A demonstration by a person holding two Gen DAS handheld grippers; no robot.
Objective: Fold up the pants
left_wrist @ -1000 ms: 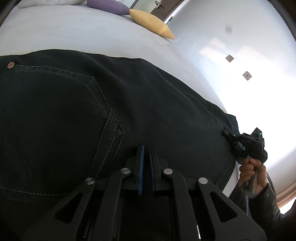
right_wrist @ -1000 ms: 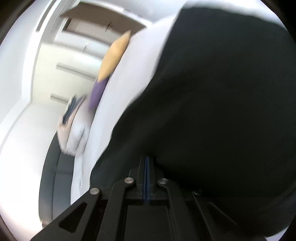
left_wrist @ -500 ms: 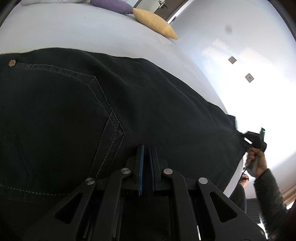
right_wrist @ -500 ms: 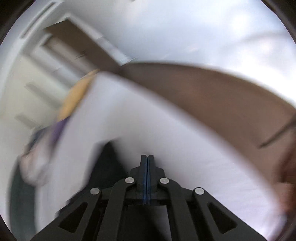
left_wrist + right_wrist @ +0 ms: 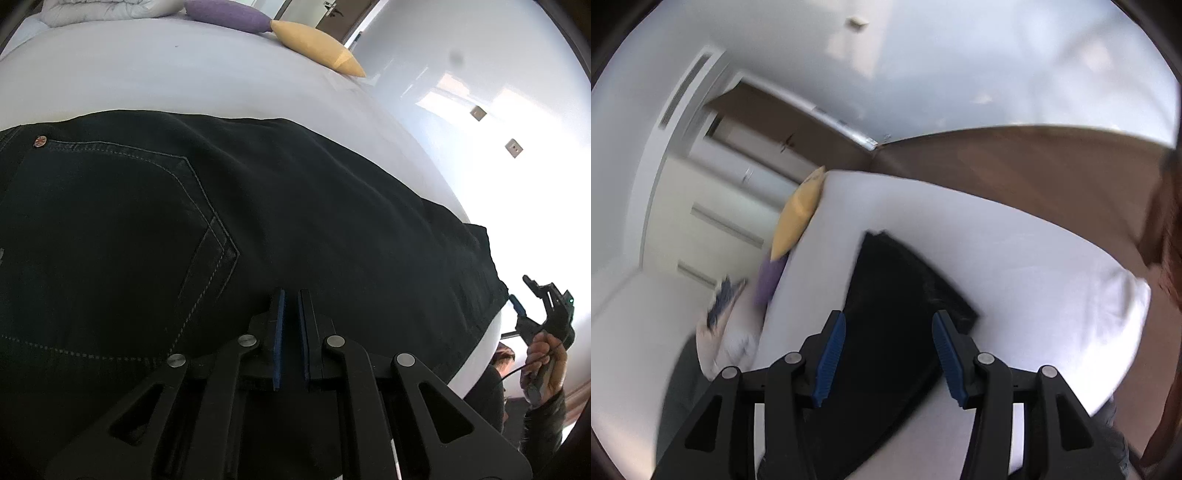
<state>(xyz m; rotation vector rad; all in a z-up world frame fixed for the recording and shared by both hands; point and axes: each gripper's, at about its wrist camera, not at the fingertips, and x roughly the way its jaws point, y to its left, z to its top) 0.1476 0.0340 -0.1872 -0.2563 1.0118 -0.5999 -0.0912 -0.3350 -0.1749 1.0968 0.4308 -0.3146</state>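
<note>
Dark pants (image 5: 295, 221) lie flat on a white bed (image 5: 184, 74), back pocket up at the left. My left gripper (image 5: 291, 306) hovers close over the pants near the pocket, its blue pads a narrow gap apart with nothing between them. My right gripper (image 5: 888, 332) is open and empty, raised above the far end of the pants (image 5: 886, 314). It also shows in the left wrist view (image 5: 532, 299), held in a hand just off the pants' right edge.
A yellow pillow (image 5: 317, 48) and a purple pillow (image 5: 225, 14) lie at the head of the bed. White bedding (image 5: 96, 9) is bunched beside them. The bed's right edge meets a wooden floor (image 5: 1034, 166). A wall with sockets (image 5: 513, 147) stands to the right.
My right gripper has let go of the pants' end, lifted away and opened wide. My left gripper has pulled back a little above the pants.
</note>
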